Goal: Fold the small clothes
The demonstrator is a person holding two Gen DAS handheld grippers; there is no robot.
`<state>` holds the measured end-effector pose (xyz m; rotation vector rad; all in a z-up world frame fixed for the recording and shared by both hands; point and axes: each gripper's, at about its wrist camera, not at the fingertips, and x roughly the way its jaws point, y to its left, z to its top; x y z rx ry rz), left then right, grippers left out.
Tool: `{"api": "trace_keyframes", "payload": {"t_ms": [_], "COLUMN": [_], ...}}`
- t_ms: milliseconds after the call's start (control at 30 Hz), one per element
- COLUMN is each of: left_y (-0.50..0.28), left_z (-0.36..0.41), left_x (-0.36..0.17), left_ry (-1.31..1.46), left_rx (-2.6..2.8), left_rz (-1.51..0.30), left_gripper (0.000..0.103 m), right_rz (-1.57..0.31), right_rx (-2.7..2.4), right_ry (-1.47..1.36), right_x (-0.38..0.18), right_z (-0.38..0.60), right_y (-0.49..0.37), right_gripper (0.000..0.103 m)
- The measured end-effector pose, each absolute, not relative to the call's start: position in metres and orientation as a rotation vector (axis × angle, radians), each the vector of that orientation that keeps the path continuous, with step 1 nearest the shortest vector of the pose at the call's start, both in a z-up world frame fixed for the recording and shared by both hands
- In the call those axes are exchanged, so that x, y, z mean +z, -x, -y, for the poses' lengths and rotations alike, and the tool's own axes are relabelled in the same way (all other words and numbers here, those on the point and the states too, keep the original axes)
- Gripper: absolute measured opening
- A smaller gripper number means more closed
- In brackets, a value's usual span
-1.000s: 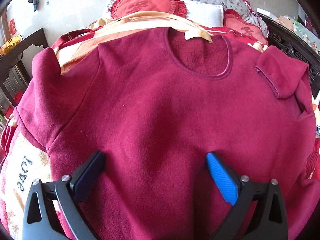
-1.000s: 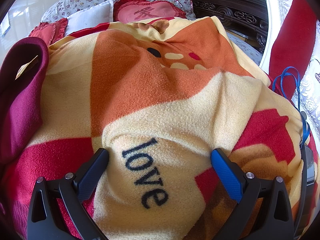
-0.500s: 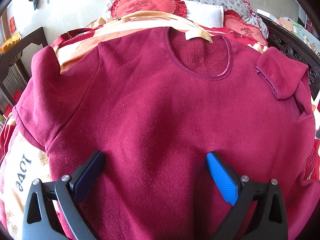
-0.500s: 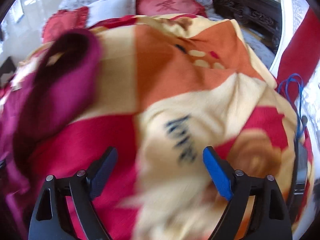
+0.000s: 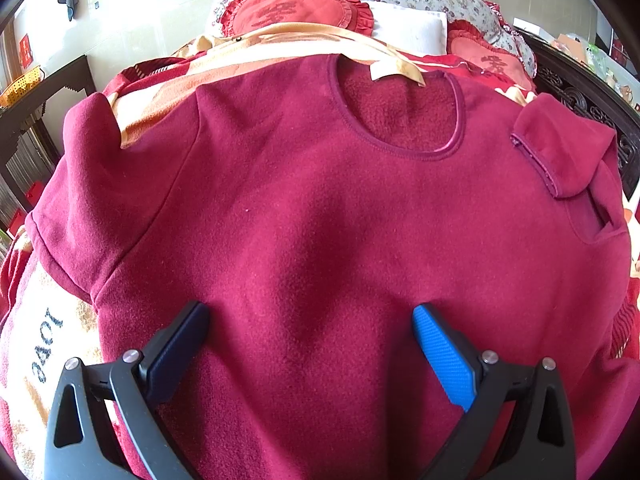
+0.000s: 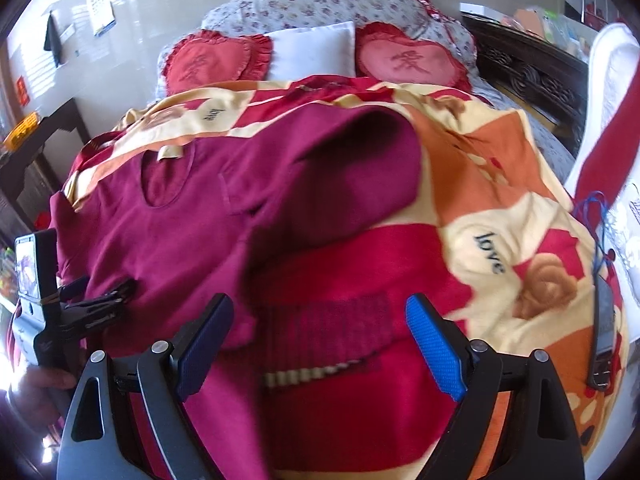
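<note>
A maroon fleece sweatshirt point(image 5: 320, 216) lies face up and spread flat on a patterned blanket point(image 6: 500, 184) covering the bed, neck opening point(image 5: 400, 120) toward the pillows. All positions below are taken from the sweatshirt. A pale label point(image 5: 384, 69) sits at the back of its collar. In the left wrist view the sleeve on the right of the picture point(image 5: 560, 152) is folded inward over the shoulder area, with its cuff edge lying on the body of the garment; the sleeve on the left of the picture point(image 5: 88, 184) runs down along the garment's side, resting on the blanket. The left gripper point(image 5: 310, 316) hovers over the lower chest of the sweatshirt, jaws spread wide, with nothing pinched between the pads; whether the pad tips touch the fabric cannot be told. The right gripper point(image 6: 320, 312) is just beside the sweatshirt's side edge, over the red part of the blanket; its jaws have narrowed slightly within the last second but stand well apart, with nothing gripped. This view is blurred in places. Beyond the sweatshirt's collar, two red heart-shaped cushions point(image 6: 408, 64) flank a white pillow point(image 6: 316, 48) against a floral bolster point(image 6: 320, 4). In the right wrist view the left gripper's black body appears at the far side of the sweatshirt, with a hand point(image 6: 36, 388) on its handle.
</note>
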<state>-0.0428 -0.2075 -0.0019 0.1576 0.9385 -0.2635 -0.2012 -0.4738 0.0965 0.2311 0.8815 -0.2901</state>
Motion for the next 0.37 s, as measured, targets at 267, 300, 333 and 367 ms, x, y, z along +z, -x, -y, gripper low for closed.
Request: {"api": "trace_keyframes", "payload": {"t_ms": [267,300,333,367], "left_y": [0.044,0.044,0.044,0.044], "left_z": [0.207,0.207,0.207,0.207], "left_x": [-0.001,-0.001,-0.001,0.000], "left_ry": [-0.154,-0.154,-0.154,-0.154], "left_rx": [-0.267,-0.267,-0.267,-0.267], "left_rz": [-0.930,-0.930,-0.929,-0.928], "left_gripper": [0.103,0.103,0.103,0.103], "right_rz": [-0.911,-0.913,-0.914,-0.916], "right_rx": [-0.222,-0.218,-0.214,-0.211], "right_ry": [-0.196,-0.194,-0.192,-0.190], "right_x": [0.084,0.082,0.081,0.080], "right_z": [0.435,0.433,0.431,0.431], "right_y": [0.181,0.180,0.180,0.180], "right_gripper": [0.072,0.072,0.072,0.072]}}
